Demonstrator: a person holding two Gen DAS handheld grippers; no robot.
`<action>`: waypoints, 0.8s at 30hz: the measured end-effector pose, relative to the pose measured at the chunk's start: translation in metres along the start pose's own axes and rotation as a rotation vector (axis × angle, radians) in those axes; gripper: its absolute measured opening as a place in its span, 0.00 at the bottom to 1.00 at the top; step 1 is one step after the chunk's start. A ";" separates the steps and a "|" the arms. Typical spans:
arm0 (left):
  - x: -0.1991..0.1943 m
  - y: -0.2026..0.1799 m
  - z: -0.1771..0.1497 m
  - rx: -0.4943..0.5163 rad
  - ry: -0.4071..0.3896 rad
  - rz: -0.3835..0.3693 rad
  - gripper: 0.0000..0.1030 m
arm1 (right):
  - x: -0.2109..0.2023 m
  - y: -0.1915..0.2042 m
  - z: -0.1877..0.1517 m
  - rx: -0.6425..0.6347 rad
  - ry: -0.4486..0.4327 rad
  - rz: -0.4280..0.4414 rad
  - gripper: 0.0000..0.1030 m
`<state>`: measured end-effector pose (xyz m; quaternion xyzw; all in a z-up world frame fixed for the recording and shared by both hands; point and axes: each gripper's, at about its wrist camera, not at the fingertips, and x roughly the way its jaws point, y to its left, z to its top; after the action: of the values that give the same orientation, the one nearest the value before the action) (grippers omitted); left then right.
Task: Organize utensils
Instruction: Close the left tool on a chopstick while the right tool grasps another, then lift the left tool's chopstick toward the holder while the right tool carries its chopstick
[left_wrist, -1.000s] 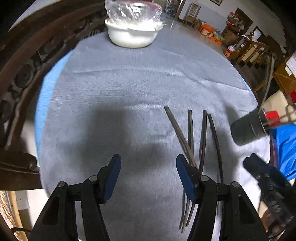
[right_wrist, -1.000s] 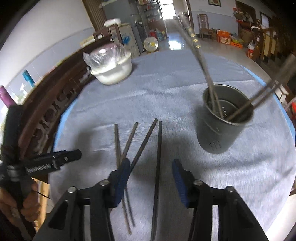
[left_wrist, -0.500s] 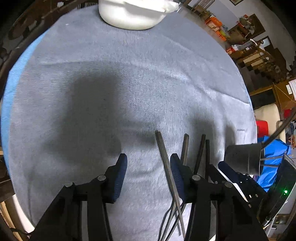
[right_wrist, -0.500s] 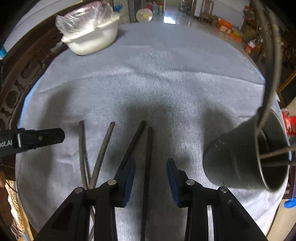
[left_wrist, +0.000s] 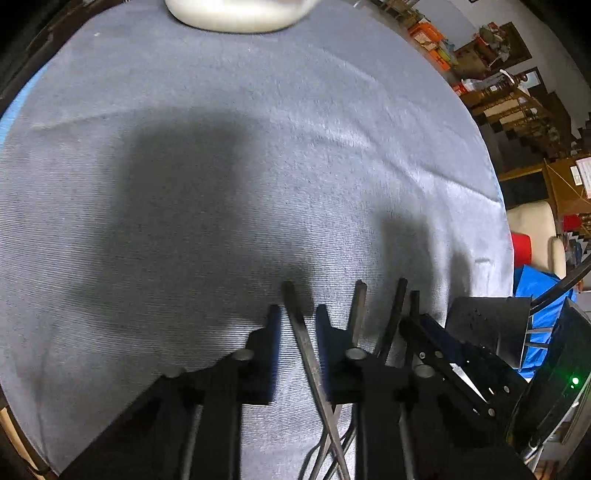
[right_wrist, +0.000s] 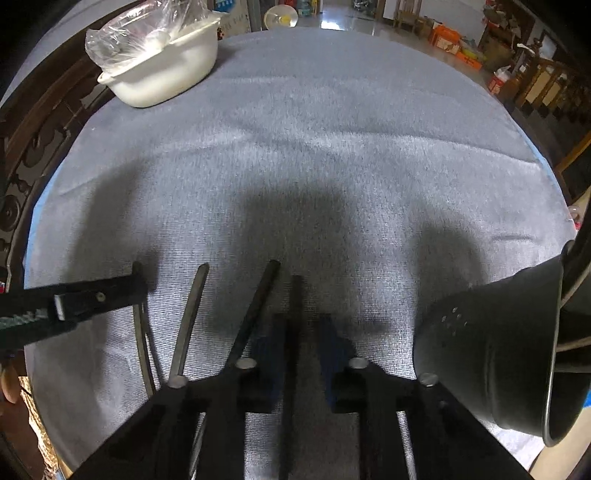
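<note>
Several dark chopsticks lie side by side on a grey cloth. My left gripper (left_wrist: 295, 314) is low over the cloth, its jaws open a little with the leftmost chopstick (left_wrist: 301, 332) between them. My right gripper (right_wrist: 301, 319) is also low, its jaws narrowly open astride the rightmost chopstick (right_wrist: 295, 295). Two other chopsticks (right_wrist: 190, 314) lie between the grippers. A dark metal utensil holder (right_wrist: 498, 354) with chopsticks in it stands at the right, also seen in the left wrist view (left_wrist: 487, 325).
A white bowl (right_wrist: 166, 74) covered with clear plastic sits at the far left of the round table. The grey cloth (right_wrist: 332, 147) covers the table. A dark carved chair back (right_wrist: 22, 166) runs along the left edge. Room furniture lies beyond.
Both grippers have dropped toward the cloth and narrowed. The left one shifted right to straddle the leftmost chopstick. The right one now straddles the rightmost chopstick.
</note>
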<state>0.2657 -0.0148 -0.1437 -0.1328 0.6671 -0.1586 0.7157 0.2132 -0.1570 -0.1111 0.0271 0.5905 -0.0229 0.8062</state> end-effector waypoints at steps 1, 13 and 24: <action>0.001 -0.002 0.000 0.009 -0.007 0.004 0.10 | 0.000 0.000 0.000 -0.003 -0.003 -0.001 0.09; -0.046 -0.005 -0.014 0.071 -0.143 -0.004 0.07 | -0.059 0.003 -0.026 -0.007 -0.172 0.080 0.07; -0.134 -0.028 -0.063 0.190 -0.327 -0.009 0.07 | -0.144 -0.016 -0.062 0.019 -0.408 0.190 0.07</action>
<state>0.1931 0.0152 -0.0145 -0.0917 0.5232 -0.2006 0.8231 0.1099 -0.1676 0.0072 0.0850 0.4095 0.0429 0.9073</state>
